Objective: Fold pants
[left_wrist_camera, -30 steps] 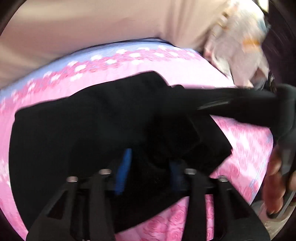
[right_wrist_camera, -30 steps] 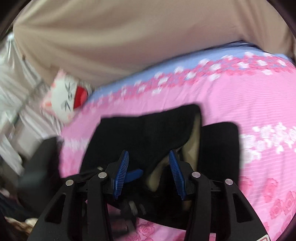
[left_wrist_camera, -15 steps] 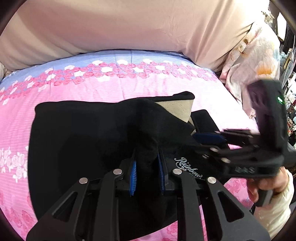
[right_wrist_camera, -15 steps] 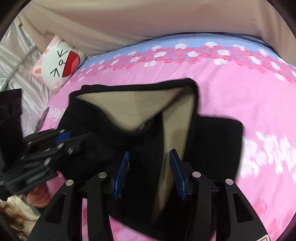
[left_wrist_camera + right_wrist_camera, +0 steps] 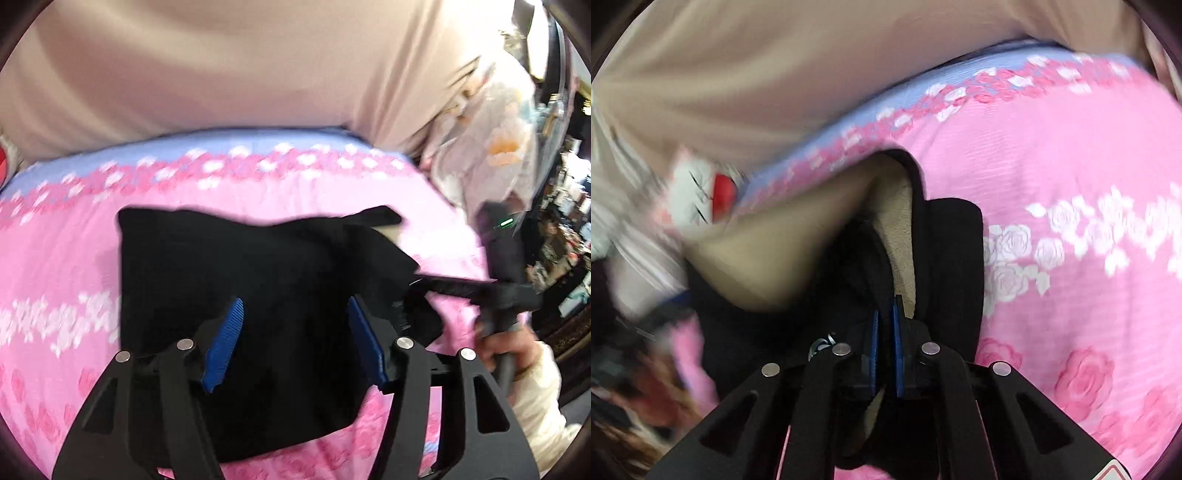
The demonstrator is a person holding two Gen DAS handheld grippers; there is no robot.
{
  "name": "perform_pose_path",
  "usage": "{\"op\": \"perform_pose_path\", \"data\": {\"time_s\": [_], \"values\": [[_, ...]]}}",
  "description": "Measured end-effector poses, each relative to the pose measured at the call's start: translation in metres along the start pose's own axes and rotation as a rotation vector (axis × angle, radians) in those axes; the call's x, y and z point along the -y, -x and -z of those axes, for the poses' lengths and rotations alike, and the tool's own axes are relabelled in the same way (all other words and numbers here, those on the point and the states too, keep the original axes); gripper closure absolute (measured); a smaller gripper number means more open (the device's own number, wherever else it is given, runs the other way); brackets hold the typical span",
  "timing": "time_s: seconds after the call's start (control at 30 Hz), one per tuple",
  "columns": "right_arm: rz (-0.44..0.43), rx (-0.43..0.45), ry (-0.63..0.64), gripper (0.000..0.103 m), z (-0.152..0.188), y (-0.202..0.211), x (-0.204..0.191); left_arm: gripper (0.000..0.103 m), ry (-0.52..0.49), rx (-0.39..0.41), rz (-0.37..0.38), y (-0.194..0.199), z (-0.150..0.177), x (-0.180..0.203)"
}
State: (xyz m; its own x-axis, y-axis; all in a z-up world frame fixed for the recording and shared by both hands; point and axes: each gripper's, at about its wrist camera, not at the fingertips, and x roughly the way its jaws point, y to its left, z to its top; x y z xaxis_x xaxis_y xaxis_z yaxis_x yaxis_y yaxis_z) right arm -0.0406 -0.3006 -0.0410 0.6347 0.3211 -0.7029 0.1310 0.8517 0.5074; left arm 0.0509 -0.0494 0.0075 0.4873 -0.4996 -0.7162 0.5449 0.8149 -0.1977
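Left gripper released, blue pads spread above folded black pants lying mid-bed on pink rose bedsheet. Right gripper clenched on pants' beige-lined edge. Beige headboard beyond, cartoon-face pillow at far corner.

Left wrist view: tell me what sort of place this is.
Most likely a bedroom: black pants lie on a bed with a pink rose-print sheet, a cartoon-face pillow sits at its edge, and cluttered shelves stand beside it.
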Motion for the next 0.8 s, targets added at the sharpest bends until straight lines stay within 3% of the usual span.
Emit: {"op": "perform_pose_path", "data": {"time_s": [0.1,0.17,0.2,0.3,0.47,0.53,0.57,0.6,0.63,0.73,0.8], "values": [[0.046,0.067,0.053,0.089,0.001,0.023,-0.017,0.034,0.006,0.012,-0.075,0.010,0.007,-0.012],[0.013,0.096,0.033,0.086,-0.001,0.036,-0.018,0.024,0.016,0.036,-0.143,0.018,0.009,-0.024],[-0.007,0.102,0.024,0.075,-0.002,0.040,-0.017,0.024,0.013,0.043,-0.174,0.021,0.010,-0.029],[-0.035,0.063,0.006,0.070,-0.005,0.035,-0.010,0.020,0.010,0.050,-0.262,0.020,0.013,-0.042],[-0.133,-0.074,-0.029,0.068,-0.010,0.000,-0.005,0.019,0.042,0.028,-0.298,0.014,0.015,-0.054],[-0.111,-0.102,0.014,0.069,-0.011,-0.014,-0.016,0.018,0.026,0.032,-0.329,0.014,0.017,-0.052],[-0.096,-0.112,0.039,0.086,-0.012,-0.019,-0.022,0.013,0.022,0.035,-0.345,0.014,0.016,-0.052],[-0.072,-0.109,0.069,0.094,-0.013,-0.022,-0.030,0.013,0.021,0.040,-0.357,0.014,0.016,-0.052],[-0.077,-0.107,0.089,0.095,-0.013,-0.019,-0.035,0.013,0.023,0.043,-0.364,0.014,0.015,-0.052],[-0.044,0.007,0.145,0.095,-0.025,0.017,-0.052,0.011,0.024,0.052,-0.375,0.016,0.011,-0.054],[-0.029,0.054,0.113,0.095,-0.027,0.030,-0.037,0.009,0.019,0.049,-0.391,0.011,0.011,-0.056]]}}
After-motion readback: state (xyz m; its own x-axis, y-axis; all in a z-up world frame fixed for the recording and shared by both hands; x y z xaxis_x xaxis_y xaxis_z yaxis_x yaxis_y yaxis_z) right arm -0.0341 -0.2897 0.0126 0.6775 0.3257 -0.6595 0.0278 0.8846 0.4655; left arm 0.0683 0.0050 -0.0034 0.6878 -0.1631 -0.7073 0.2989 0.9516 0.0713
